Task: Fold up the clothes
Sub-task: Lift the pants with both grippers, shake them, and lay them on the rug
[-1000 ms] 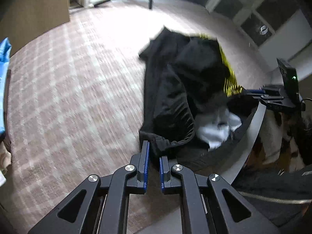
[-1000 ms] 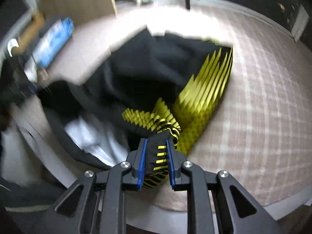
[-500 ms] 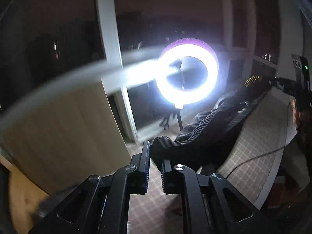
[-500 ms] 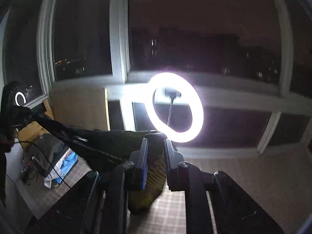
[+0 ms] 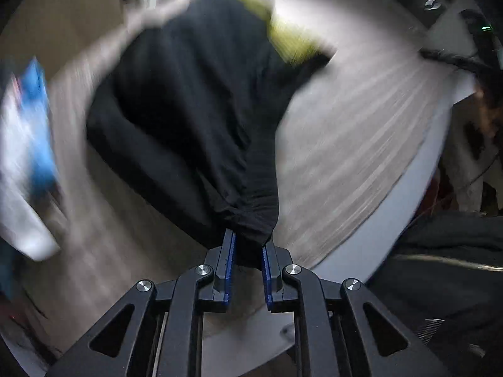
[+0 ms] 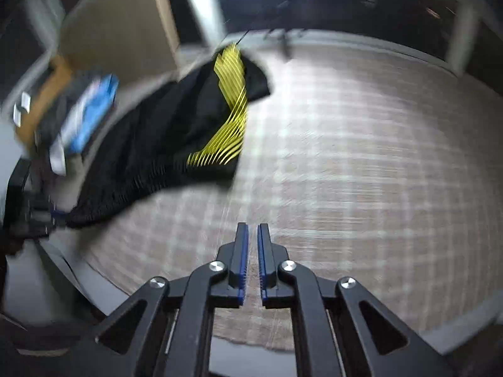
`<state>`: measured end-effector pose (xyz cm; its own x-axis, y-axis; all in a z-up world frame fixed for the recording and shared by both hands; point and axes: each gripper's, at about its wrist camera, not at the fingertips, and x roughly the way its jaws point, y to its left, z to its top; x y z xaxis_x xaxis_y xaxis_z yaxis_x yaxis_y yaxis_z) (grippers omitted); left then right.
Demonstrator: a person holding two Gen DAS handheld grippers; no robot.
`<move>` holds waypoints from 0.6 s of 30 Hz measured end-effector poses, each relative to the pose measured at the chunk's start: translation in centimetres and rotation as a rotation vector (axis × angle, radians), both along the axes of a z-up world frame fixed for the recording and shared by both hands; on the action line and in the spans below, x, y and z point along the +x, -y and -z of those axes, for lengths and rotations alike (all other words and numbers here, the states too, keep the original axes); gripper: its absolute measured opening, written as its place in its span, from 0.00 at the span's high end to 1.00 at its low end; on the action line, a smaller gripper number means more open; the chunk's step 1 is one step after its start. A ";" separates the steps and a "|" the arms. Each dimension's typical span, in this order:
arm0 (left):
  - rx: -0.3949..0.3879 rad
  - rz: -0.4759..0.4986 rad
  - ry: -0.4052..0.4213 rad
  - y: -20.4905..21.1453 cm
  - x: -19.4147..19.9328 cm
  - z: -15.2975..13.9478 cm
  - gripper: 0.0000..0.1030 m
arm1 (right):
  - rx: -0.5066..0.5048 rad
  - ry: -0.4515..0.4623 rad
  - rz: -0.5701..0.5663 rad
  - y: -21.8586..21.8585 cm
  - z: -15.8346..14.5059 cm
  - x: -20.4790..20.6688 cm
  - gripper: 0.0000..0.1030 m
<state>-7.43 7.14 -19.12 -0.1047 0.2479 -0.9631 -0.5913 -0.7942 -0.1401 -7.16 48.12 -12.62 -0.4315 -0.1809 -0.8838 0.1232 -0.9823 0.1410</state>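
A black garment with yellow stripes (image 5: 195,94) lies spread over the checked tablecloth (image 5: 345,132). My left gripper (image 5: 246,245) is shut on a bunched black edge of it at the near side. In the right wrist view the same garment (image 6: 176,135) lies at the left, its yellow stripes facing up, with the left gripper (image 6: 47,216) holding its near corner. My right gripper (image 6: 252,235) is empty, its jaws nearly together, above bare tablecloth (image 6: 345,157) to the right of the garment. Both views are motion-blurred.
A blue and white pile (image 5: 31,144) lies off the table's left side, also in the right wrist view (image 6: 85,116). The table's pale rim (image 5: 408,194) curves at the right. A wooden panel (image 6: 119,34) and window frames stand behind.
Both grippers swung down from raised, where they held the garment stretched in the air. The garment now lies on the table. My right gripper has let go of the striped part; the left still holds.
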 end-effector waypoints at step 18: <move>0.038 -0.178 0.067 1.9 0.6 4.9 0.82 | -0.119 0.180 -0.100 4.1 7.1 -13.4 0.57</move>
